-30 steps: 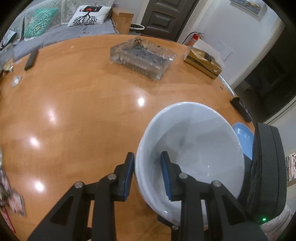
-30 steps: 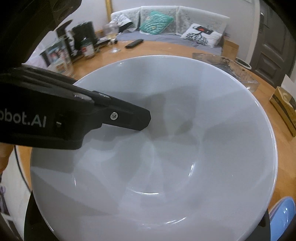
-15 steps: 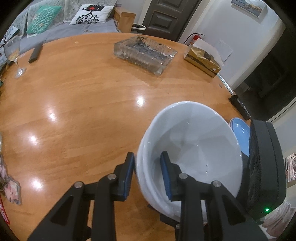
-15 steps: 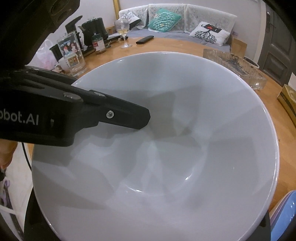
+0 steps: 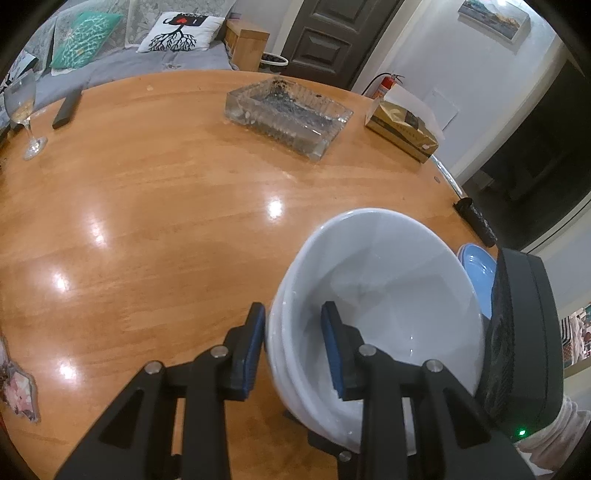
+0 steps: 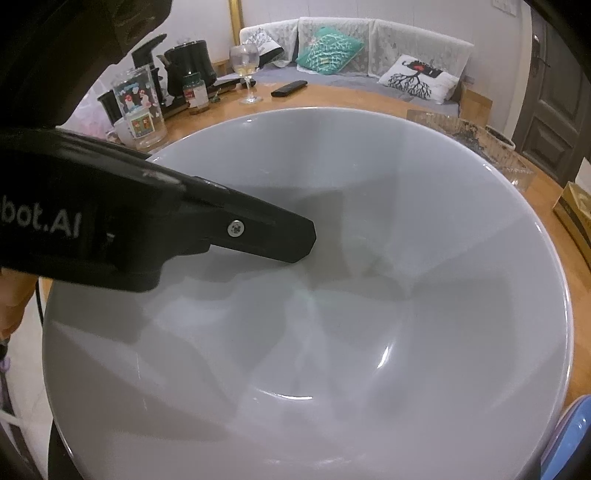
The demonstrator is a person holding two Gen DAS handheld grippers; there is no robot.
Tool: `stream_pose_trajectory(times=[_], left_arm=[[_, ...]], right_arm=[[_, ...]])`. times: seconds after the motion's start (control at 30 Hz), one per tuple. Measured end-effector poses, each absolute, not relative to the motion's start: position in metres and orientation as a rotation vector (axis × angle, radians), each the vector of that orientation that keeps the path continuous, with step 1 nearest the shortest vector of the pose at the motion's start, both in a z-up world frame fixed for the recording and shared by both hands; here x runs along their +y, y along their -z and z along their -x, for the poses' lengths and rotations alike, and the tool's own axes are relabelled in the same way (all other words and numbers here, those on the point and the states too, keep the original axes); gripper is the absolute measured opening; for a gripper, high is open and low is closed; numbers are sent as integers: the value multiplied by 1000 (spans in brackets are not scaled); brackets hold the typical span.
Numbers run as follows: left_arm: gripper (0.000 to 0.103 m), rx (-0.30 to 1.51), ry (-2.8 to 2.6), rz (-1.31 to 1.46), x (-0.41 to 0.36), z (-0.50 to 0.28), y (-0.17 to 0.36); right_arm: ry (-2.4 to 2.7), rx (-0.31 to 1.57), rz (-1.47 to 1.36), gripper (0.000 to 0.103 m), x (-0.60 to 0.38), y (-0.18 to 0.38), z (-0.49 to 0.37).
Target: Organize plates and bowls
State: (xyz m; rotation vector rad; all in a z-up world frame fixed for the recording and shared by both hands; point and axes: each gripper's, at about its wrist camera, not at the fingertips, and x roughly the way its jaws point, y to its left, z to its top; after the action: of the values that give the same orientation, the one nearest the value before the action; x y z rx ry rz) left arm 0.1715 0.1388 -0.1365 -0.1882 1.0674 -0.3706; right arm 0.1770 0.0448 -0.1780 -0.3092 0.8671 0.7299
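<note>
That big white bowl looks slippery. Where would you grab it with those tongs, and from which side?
By the rim. The white bowl has a thin wall that flares out wide, far too broad to span, so one finger goes inside and one outside, coming in over the near edge. The left tongs straddle the rim that way now. It seems to sit nested in other bowls, so lifting upward looks safest.

A home living and dining room. A round wooden table (image 5: 155, 206) carries a wine glass (image 5: 23, 110), a remote control (image 5: 66, 109), a glass ashtray (image 5: 288, 110) and a tissue box (image 5: 404, 129). Beyond its far edge stands a grey sofa (image 5: 122, 66) with patterned cushions (image 5: 181, 31), beside a dark panelled door (image 5: 332, 33). A kettle (image 6: 190, 62) and jars (image 6: 194, 94) crowd the table's left edge.
</note>
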Motion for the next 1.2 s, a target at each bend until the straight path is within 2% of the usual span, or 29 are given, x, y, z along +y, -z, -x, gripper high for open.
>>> stream_pose_trajectory(times=[0.67,1.2], left_arm=[[27,979,339,111,113,-137,76],[27,945,383,38,50,-120,44]], right_arm=[[-745,742,303,101,23,131,-152],[-696,701,273,101,-37,108,-132]])
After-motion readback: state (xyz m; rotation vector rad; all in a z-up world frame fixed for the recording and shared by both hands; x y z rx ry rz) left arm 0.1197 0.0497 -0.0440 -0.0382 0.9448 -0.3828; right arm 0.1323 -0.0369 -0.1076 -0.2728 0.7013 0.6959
